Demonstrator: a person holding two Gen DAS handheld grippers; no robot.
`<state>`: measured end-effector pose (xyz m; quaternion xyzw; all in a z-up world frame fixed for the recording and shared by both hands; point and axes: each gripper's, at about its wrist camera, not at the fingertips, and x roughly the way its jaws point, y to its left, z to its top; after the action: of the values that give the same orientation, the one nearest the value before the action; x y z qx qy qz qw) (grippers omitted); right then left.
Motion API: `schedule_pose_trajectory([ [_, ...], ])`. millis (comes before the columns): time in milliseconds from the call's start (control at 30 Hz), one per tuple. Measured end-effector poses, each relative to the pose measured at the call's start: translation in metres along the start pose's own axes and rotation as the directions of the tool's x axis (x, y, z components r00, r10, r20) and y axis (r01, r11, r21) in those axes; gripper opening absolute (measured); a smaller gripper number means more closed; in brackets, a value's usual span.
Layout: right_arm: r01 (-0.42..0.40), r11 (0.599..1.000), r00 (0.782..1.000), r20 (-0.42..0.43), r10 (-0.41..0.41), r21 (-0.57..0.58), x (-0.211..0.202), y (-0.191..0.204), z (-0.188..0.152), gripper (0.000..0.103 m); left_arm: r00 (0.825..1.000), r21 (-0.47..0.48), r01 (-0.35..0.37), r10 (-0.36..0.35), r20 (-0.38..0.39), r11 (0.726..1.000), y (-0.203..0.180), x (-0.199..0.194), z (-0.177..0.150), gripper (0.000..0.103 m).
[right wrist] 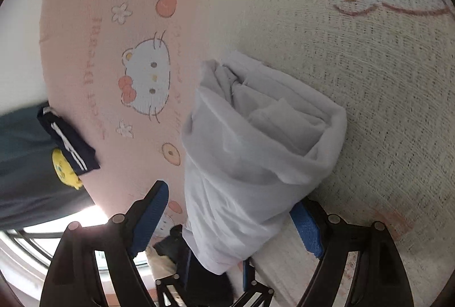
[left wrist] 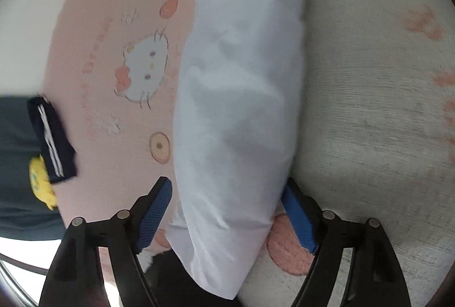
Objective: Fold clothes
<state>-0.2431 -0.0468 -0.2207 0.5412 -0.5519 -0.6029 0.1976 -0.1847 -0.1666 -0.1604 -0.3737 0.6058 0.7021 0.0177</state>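
White garment (left wrist: pixel 236 96) folded into long bundle on rug (left wrist: pixel 369 108); left gripper (left wrist: pixel 227 210) and right gripper (right wrist: pixel 230 216) spread wide around its ends, not pinching; fold looks mid-way, next needs firm pinch

Each gripper is built of glossy black plastic arms that fan out in pairs, joined by round silver pivot pins near the fingers. The left gripper (left wrist: pixel 227 210) and the right gripper (right wrist: pixel 230 217) both carry flat fingers faced with ribbed blue pads (left wrist: pixel 155 214), the ribbing running in fine lines across each one. The person wears a dark teal top (right wrist: pixel 25 165) with a yellow cartoon patch (right wrist: pixel 64 169) on it.
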Motion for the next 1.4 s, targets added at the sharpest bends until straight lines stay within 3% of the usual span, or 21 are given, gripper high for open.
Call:
schedule_pose_trajectory([
  [100,-0.007,1.0,1.0,-0.004,0.008,0.025,0.002,-0.001,0.002,0.083,0.999,-0.043,-0.012,0.011,-0.039,0.999,0.015,0.014,0.006,0.1],
  [167,0.0,0.999,1.0,-0.011,0.001,0.033,0.001,0.0,0.003,0.083,0.998,-0.071,0.0,-0.004,-0.062,0.998,0.021,0.022,0.011,0.1],
  [333,0.016,0.999,1.0,0.007,-0.016,0.037,0.006,0.003,0.006,0.083,0.999,-0.125,-0.011,0.007,-0.034,0.992,0.025,0.02,0.006,0.1],
  [500,0.019,1.0,0.998,0.053,-0.019,0.003,0.011,0.006,0.005,0.083,0.999,-0.24,0.048,-0.048,0.008,0.97,0.031,0.013,0.002,0.101],
  [567,0.025,0.999,0.996,0.084,-0.021,-0.044,0.013,0.008,0.002,0.08,0.998,-0.246,0.054,-0.048,0.028,0.968,0.027,0.009,0.002,0.1],
  [600,0.038,0.996,0.995,0.098,-0.031,-0.075,0.016,0.01,0.001,0.071,0.997,-0.249,0.07,-0.064,0.034,0.966,0.028,0.011,0.002,0.099],
  [633,0.077,0.992,0.992,0.112,-0.066,-0.097,0.017,0.012,-0.001,0.059,0.996,-0.253,0.087,-0.079,0.041,0.964,0.028,0.012,0.003,0.096],
  [667,0.113,0.986,0.988,0.123,-0.098,-0.122,0.018,0.01,-0.001,0.049,0.994,-0.255,0.109,-0.098,0.054,0.961,0.026,0.005,0.0,0.084],
  [700,0.149,0.978,0.982,0.135,-0.129,-0.146,0.02,0.009,-0.002,0.027,0.99,-0.244,0.133,-0.119,0.071,0.961,0.024,0.004,-0.001,0.067],
  [733,0.133,0.983,0.985,0.128,-0.116,-0.129,0.019,0.004,0.0,0.016,0.986,-0.231,0.156,-0.139,0.089,0.96,0.022,0.003,-0.001,0.058],
  [800,0.118,0.988,0.988,0.108,-0.106,-0.103,0.019,-0.001,0.005,0.016,0.987,-0.173,0.138,-0.12,0.107,0.975,0.01,0.001,0.003,0.031],
  [867,0.146,0.982,0.987,0.091,-0.136,-0.123,0.021,0.005,0.008,0.016,0.99,-0.15,0.111,-0.096,0.102,0.982,0.002,0.0,0.007,0.022],
  [1000,0.236,0.94,0.97,0.123,-0.211,-0.245,0.021,0.028,-0.001,0.016,0.986,-0.249,0.162,-0.149,0.068,0.955,0.015,0.003,0.009,0.017],
  [1167,0.274,0.897,0.961,0.132,-0.243,-0.347,0.002,0.043,-0.019,0.015,0.971,-0.35,0.234,-0.232,0.051,0.907,0.028,-0.012,0.003,0.013],
  [1333,0.329,0.855,0.944,0.167,-0.285,-0.4,-0.028,0.037,-0.05,0.015,0.967,-0.326,0.253,-0.247,0.06,0.911,0.012,-0.041,-0.002,0.013],
  [1400,0.337,0.861,0.939,0.196,-0.281,-0.381,-0.045,0.026,-0.064,0.015,0.96,-0.355,0.276,-0.273,0.062,0.893,0.008,-0.056,-0.005,0.013],
])
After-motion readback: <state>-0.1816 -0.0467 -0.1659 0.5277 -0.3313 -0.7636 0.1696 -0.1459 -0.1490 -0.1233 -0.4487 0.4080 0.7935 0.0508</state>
